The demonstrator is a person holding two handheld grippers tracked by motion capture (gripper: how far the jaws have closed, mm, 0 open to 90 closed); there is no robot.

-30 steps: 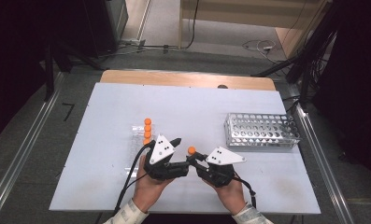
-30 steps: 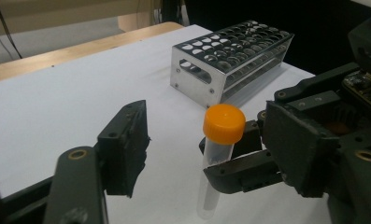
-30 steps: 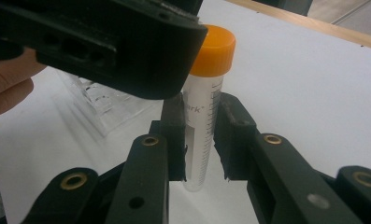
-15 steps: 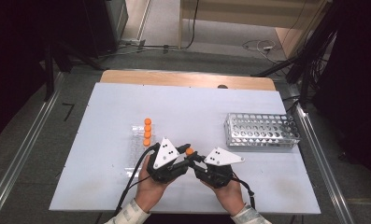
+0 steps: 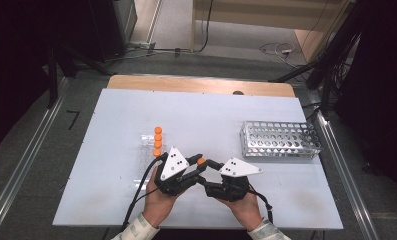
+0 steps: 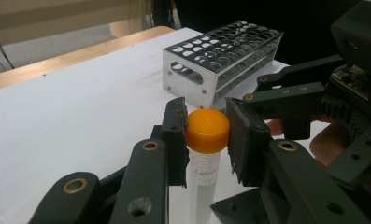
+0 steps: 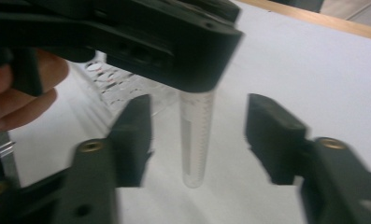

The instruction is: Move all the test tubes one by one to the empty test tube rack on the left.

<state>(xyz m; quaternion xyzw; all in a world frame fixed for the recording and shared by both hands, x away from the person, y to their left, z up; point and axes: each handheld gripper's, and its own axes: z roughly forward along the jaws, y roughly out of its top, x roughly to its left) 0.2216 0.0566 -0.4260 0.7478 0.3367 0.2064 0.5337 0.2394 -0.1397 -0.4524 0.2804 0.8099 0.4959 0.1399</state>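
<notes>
Left gripper (image 6: 205, 135): clamped on the orange cap (image 6: 208, 129) of the test tube (image 7: 195, 135).
Right gripper (image 7: 199, 135): jaws just opened, tube between them untouched.
Metal rack (image 5: 278, 139): at 2 o'clock.

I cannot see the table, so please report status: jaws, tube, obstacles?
Left gripper shut on tube at its orange cap. Right gripper jaws just opened, tube between, untouched. Nothing in the way.

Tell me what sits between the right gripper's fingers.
In the right gripper view, the clear tube hangs upright between the fingers of the right gripper, untouched; they have just been opening. The left gripper clamps its orange cap.
</notes>
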